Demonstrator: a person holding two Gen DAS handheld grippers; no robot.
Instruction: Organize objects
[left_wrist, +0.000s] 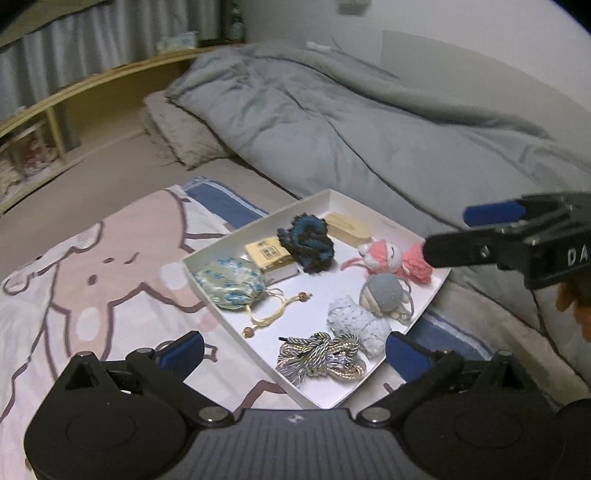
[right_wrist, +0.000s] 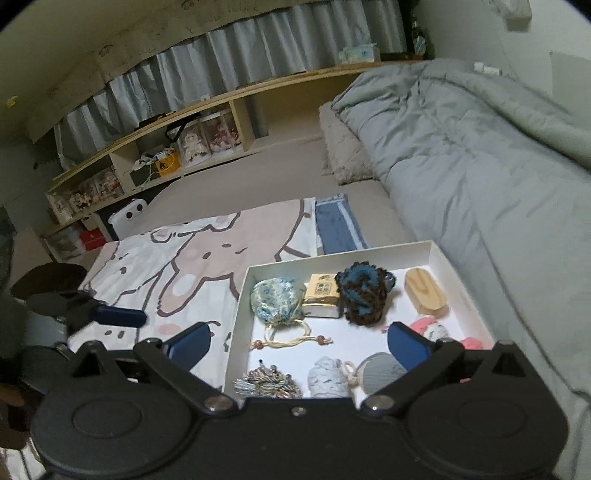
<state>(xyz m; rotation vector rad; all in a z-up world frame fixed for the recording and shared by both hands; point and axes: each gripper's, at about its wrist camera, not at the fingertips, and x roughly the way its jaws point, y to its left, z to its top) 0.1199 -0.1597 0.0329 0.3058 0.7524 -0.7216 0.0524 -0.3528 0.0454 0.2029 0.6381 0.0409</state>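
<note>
A white tray (left_wrist: 334, 199) lies on the bed and holds several small things: a floral drawstring pouch (left_wrist: 231, 282), a yellow box (left_wrist: 271, 254), a blue-brown yarn scrunchie (left_wrist: 306, 243), a wooden oval piece (left_wrist: 349, 225), a pink knit doll (left_wrist: 391, 258), a grey knit doll (left_wrist: 386, 295), a pale blue knit bundle (left_wrist: 356, 323) and a coil of cord (left_wrist: 319, 356). My left gripper (left_wrist: 293, 354) is open and empty above the tray's near corner. My right gripper (right_wrist: 299, 345) is open and empty above the tray (right_wrist: 439, 254); it also shows at the right of the left wrist view (left_wrist: 465, 232).
The tray sits on a pink cartoon-print cloth (left_wrist: 92, 280) over the mattress. A grey duvet (left_wrist: 351, 122) is bunched along the far side by the wall. A low wooden shelf (right_wrist: 207, 122) with boxed dolls runs beyond the bed.
</note>
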